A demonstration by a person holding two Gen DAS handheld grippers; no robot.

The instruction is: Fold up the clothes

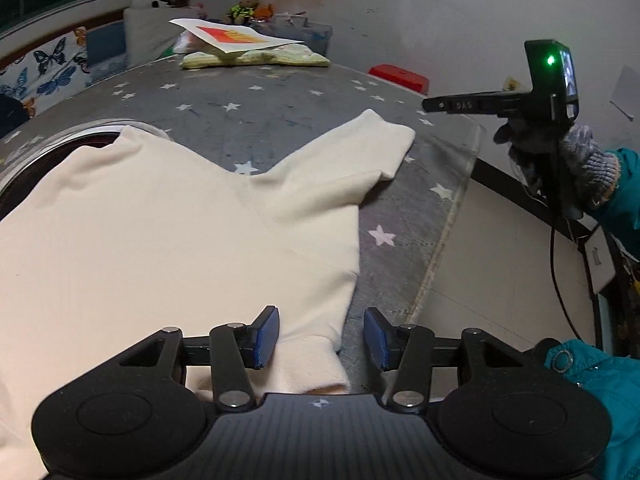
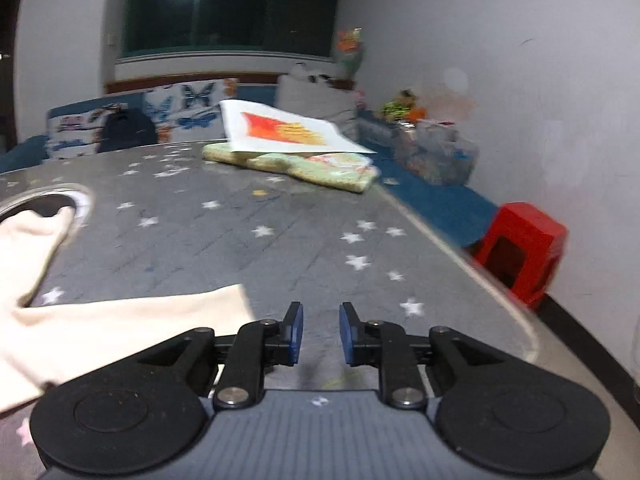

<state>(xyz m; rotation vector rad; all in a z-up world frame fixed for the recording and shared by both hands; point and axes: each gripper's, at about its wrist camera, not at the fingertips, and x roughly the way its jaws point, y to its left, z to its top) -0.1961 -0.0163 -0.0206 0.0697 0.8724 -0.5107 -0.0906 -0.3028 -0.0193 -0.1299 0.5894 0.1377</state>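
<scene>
Left wrist: right gripper (image 1: 430, 105) reads "DAS", state unclear; left gripper (image 1: 320, 338) spread above cream garment (image 1: 160, 232).

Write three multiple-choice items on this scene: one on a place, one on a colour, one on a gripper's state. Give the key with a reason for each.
1. Where does the printed sheet lie?
A. on the folded green cloth
B. on the cream garment
C. on the stool

2. What colour is the stool beside the table?
A. blue
B. red
C. white

3. How is the left gripper?
A. shut on a sleeve
B. shut on nothing
C. open

Key: A, the sheet rests on the green cloth at the table's far end; B, the stool is plainly red; C, its blue pads stand apart over the garment's corner, gripping nothing.
</scene>
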